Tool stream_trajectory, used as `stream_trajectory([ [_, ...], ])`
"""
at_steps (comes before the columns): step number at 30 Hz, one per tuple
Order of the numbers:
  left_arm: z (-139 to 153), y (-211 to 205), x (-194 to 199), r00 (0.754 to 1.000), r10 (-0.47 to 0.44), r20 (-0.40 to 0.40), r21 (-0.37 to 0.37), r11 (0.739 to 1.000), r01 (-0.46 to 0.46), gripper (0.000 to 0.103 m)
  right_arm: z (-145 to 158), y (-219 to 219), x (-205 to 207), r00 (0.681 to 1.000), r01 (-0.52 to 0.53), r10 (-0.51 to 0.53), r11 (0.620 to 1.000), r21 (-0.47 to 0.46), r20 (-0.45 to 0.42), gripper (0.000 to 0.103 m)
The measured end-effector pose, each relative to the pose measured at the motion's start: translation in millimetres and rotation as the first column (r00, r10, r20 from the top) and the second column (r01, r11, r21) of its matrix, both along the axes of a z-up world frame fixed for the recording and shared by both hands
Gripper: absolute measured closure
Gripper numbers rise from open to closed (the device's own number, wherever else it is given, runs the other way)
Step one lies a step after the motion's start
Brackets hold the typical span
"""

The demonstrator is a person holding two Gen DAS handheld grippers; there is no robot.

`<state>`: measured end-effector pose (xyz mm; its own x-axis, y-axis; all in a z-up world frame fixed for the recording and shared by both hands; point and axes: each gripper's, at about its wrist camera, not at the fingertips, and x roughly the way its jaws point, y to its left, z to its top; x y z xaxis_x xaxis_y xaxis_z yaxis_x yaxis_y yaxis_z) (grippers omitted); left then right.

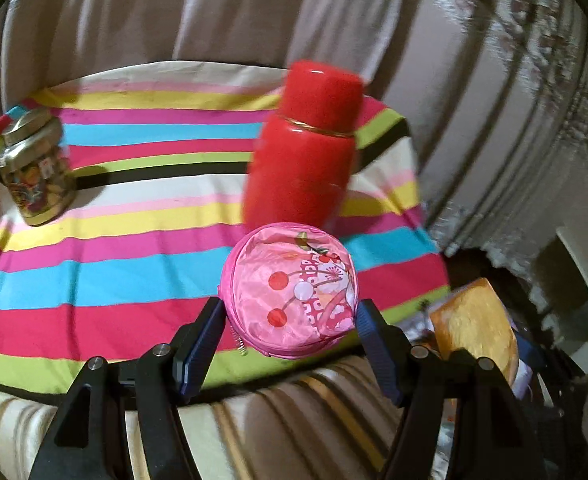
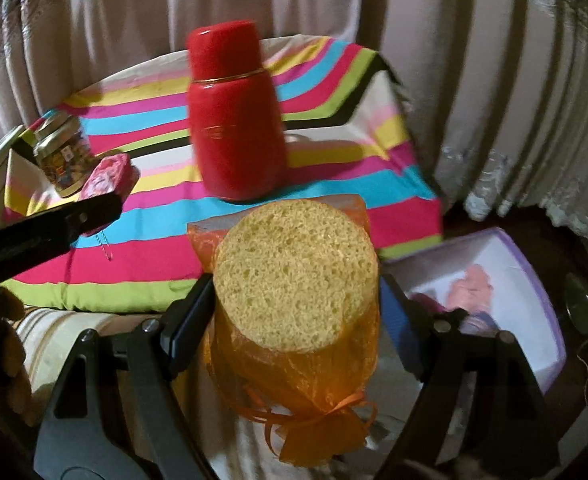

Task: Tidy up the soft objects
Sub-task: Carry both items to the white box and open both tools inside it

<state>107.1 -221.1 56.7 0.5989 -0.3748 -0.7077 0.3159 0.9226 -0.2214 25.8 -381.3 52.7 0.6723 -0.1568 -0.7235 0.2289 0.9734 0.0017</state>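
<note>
The left tool (image 1: 289,320) grips a round pink pouch (image 1: 289,290) at lower centre of its view, held above the striped cloth (image 1: 113,248). The right tool (image 2: 294,300) clamps a yellow sponge (image 2: 296,276) in an orange mesh bag (image 2: 294,380), low in its frame. Behind both stands a red flask (image 2: 233,120); a small jar (image 1: 33,172) sits at the left.

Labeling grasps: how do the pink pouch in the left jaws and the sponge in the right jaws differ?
The pink pouch is shiny fabric with a cherry print; the yellow sponge is plain and porous. The pouch is bare with a zipper edge; the sponge sits in an orange mesh bag tied with ribbon. Both are round, soft and clamped between jaws above the striped cushion.
</note>
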Motion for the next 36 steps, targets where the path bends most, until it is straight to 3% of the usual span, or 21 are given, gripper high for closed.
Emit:
stream_trajectory([
  [10, 8, -65, -44, 0.983, -0.181, 0.012, -0.019, 0.983, 0.182, 0.035, 10, -66, -55, 0.989, 0.149, -0.149, 0.988, -0.031, -0.006, 0.021],
  [19, 4, -121, -69, 0.950, -0.311, -0.003, -0.006, 0.950, 0.311, 0.035, 8, -110, -81, 0.967, 0.252, -0.253, 0.967, -0.042, -0.015, 0.021],
  [26, -3, -156, -78, 0.913, -0.407, -0.029, -0.065, 0.912, 0.405, 0.031, 10, -131, -95, 0.952, 0.305, -0.306, 0.951, -0.051, -0.002, 0.021],
  [29, -14, -162, -77, 0.909, -0.412, -0.071, -0.049, 0.911, 0.409, 0.024, 10, -135, -97, 0.950, 0.312, -0.313, 0.948, -0.067, -0.010, 0.020],
  [36, -28, -145, -85, 0.906, -0.392, -0.163, -0.031, 0.919, 0.392, 0.023, 1, -133, -102, 0.955, 0.290, -0.292, 0.956, -0.049, -0.050, 0.020],
])
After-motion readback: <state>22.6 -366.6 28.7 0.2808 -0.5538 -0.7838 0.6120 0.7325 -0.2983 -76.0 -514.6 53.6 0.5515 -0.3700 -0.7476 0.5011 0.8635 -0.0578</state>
